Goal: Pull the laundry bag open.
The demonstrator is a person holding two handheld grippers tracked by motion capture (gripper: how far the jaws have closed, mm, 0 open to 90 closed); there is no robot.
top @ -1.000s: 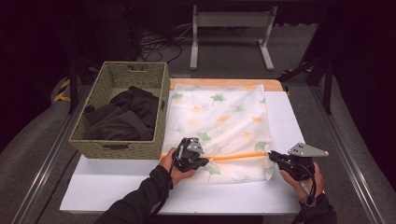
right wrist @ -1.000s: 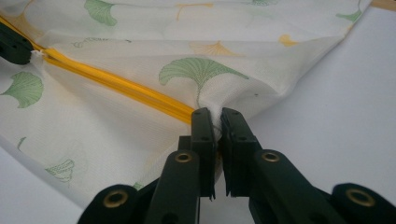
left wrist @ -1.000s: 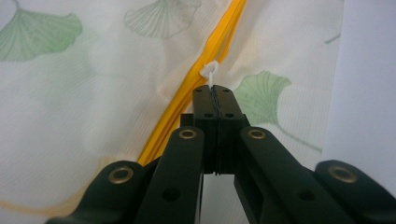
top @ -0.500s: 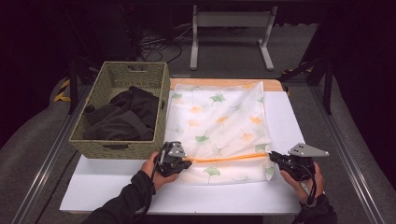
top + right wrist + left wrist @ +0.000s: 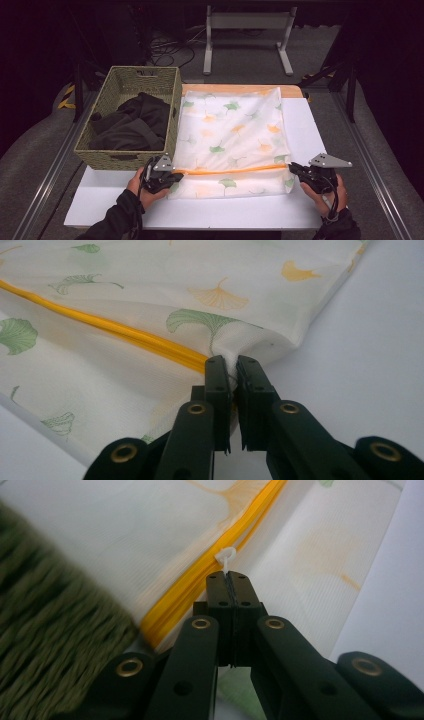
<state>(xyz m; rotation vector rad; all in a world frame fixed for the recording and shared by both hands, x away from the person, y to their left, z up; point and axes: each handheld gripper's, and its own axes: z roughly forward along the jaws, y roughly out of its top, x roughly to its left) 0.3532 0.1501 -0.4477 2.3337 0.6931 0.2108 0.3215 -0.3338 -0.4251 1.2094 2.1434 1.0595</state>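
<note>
A white mesh bag (image 5: 230, 130) printed with green and orange leaves lies flat on the table, an orange zipper (image 5: 230, 171) running across its near end. My left gripper (image 5: 172, 177) is at the zipper's left end, by the basket's corner. In the left gripper view it (image 5: 230, 577) is shut on the thin cord of the white zipper pull (image 5: 226, 557), beside the orange zipper (image 5: 200, 595). My right gripper (image 5: 292, 167) holds the bag's right edge. In the right gripper view it (image 5: 234, 362) is shut on a pinch of bag fabric (image 5: 250, 347) where the zipper (image 5: 125, 335) ends.
A woven green basket (image 5: 125, 80) holding dark clothes (image 5: 132, 125) stands left of the bag, close to my left hand. A white board (image 5: 300, 125) covers the table under the bag. A metal frame (image 5: 247, 15) stands beyond the far edge.
My left gripper has slid left along the orange zipper, from near the bag's middle to its left edge by the basket. The right gripper has stayed put.
</note>
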